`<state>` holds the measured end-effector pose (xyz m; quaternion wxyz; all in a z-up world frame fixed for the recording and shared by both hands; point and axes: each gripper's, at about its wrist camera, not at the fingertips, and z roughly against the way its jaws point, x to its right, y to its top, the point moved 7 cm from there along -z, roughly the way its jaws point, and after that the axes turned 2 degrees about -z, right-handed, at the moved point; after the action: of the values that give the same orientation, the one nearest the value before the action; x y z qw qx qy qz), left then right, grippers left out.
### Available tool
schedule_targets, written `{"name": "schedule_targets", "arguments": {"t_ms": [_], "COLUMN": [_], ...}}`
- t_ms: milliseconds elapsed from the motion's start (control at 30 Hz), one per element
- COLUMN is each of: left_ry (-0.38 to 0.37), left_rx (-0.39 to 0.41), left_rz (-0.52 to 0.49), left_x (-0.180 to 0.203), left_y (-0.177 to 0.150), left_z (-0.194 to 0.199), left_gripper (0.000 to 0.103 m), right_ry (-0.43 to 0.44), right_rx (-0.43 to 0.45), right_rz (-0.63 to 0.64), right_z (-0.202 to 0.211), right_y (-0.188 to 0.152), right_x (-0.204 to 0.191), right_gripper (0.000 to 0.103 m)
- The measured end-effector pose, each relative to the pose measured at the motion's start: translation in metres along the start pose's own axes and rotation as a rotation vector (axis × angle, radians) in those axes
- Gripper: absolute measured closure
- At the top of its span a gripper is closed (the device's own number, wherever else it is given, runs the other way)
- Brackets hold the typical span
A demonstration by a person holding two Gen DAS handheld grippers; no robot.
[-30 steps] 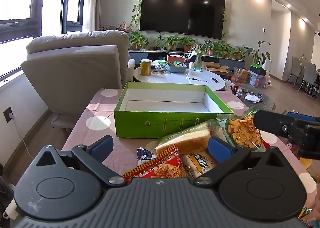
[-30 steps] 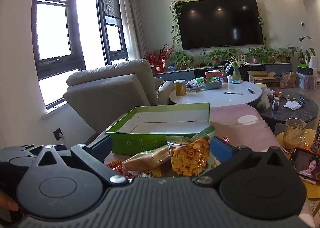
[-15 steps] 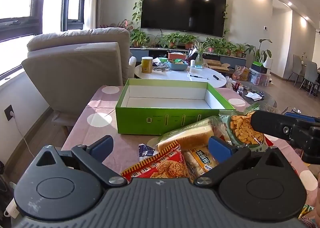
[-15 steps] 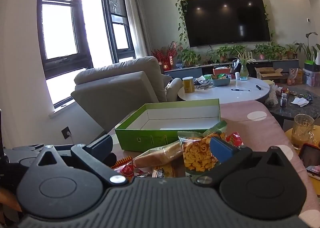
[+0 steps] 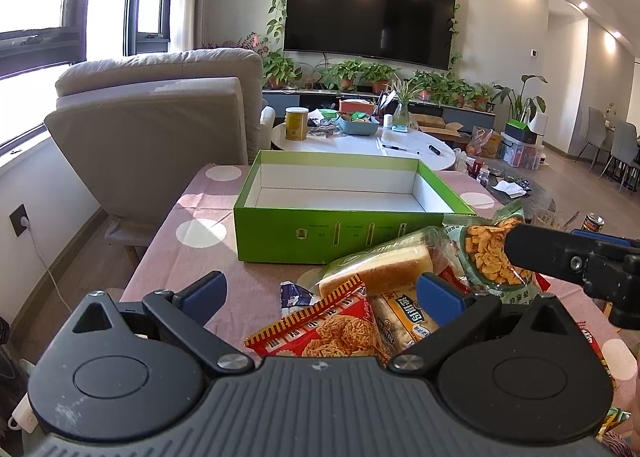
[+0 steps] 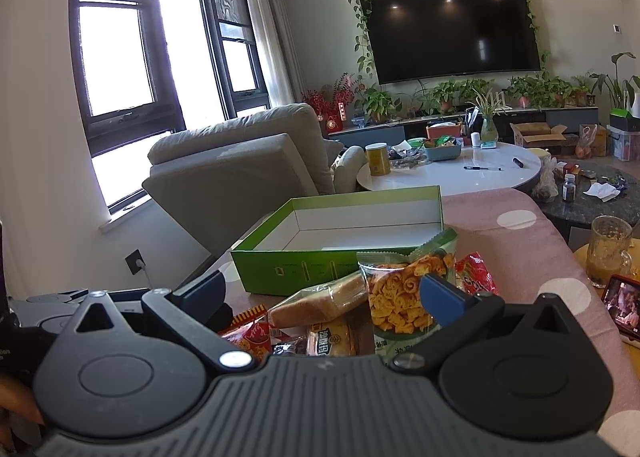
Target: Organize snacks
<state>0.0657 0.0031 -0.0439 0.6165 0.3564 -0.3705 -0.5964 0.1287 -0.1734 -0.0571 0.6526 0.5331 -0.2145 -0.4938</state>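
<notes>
An open green box [image 5: 348, 233] [image 6: 296, 269] with a white inside holds nothing and stands on the table beyond a pile of snacks. The pile holds wrapped bread [image 5: 380, 273] [image 6: 320, 305], a red noodle pack [image 5: 320, 333], a yellow-labelled bread pack [image 5: 404, 317] and a green cracker bag [image 5: 484, 257] [image 6: 400, 297] standing upright. My left gripper [image 5: 320, 293] is open above the near snacks. My right gripper [image 6: 324, 295] is open too, and the cracker bag stands just inside its right finger [image 6: 444, 295]. Its black finger [image 5: 568, 261] crosses in front of that bag.
The table wears a pink cloth with white dots [image 5: 200, 231]. A grey armchair [image 5: 160, 121] stands behind it at the left, a white round table [image 5: 360, 145] farther back. A glass mug [image 6: 608, 249] and a phone [image 6: 624, 305] sit to the right.
Both views have shifted a little: the box sits slightly higher in the left view and farther right in the right view. The cracker bag is closer to my right finger. Both grippers stay open.
</notes>
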Motion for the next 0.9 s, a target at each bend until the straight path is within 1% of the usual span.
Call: {"name": "schedule_targets", "arguments": {"t_ms": [900], "left_ry": [-0.001], "left_rx": [0.001], "left_rz": [-0.001], "left_x": [-0.0004], "left_y": [0.0001], "left_z": [-0.0001], "left_gripper": [0.001], "right_ry": [0.003], "right_rx": [-0.025], "right_rz": [-0.011], "right_z": [-0.0042], "right_y": [-0.0025], "right_x": [-0.0018], "right_gripper": [0.025]}}
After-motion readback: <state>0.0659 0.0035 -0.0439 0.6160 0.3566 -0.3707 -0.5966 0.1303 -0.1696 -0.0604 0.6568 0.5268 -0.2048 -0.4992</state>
